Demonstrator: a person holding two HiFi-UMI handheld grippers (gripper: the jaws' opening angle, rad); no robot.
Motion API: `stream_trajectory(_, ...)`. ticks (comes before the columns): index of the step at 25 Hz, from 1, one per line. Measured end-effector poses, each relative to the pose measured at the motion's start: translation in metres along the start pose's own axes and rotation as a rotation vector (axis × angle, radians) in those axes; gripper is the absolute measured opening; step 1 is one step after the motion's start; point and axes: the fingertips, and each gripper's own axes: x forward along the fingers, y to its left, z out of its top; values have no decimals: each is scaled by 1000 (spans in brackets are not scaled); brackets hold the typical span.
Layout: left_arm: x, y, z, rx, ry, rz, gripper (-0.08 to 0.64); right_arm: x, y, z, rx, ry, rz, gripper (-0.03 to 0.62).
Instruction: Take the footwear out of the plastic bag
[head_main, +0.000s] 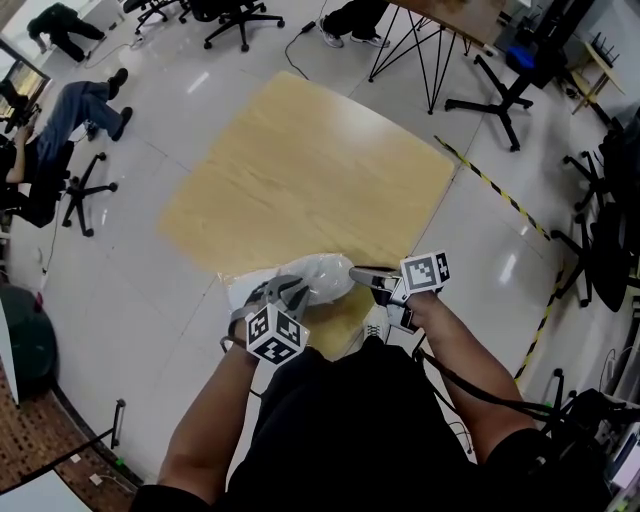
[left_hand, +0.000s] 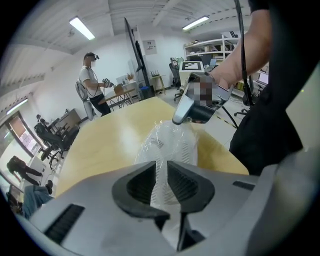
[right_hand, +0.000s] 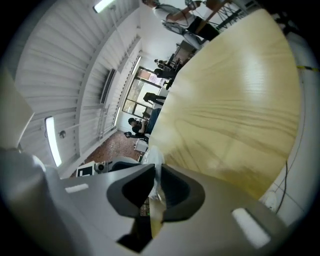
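Observation:
A clear plastic bag (head_main: 322, 276) with white footwear (left_hand: 186, 150) inside lies at the near edge of the wooden table (head_main: 300, 170). My left gripper (head_main: 288, 296) is at the bag's near left end. In the left gripper view its jaws (left_hand: 161, 172) are shut on a fold of the bag (left_hand: 167, 142). My right gripper (head_main: 368, 276) reaches in from the right at the bag's other end and shows in that view too (left_hand: 195, 107). In the right gripper view its jaws (right_hand: 157, 182) pinch a thin strip of the plastic film (right_hand: 154, 159).
The table's near edge (head_main: 330, 330) runs just in front of my body. Office chairs (head_main: 232, 18) and a seated person (head_main: 60, 120) are on the floor around the table. Yellow-black tape (head_main: 495, 190) marks the floor at right. A standing person (left_hand: 90, 82) holds grippers beyond the table.

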Motion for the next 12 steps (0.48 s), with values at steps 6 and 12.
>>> stream_trajectory(6, 7, -1, 12, -18, -23, -29, 127, -26, -10, 2, 76, -66, 35, 38)
stream_trajectory(12, -23, 28, 11, -144, -124, 10, 290, -49, -22, 7, 71, -116, -29, 40)
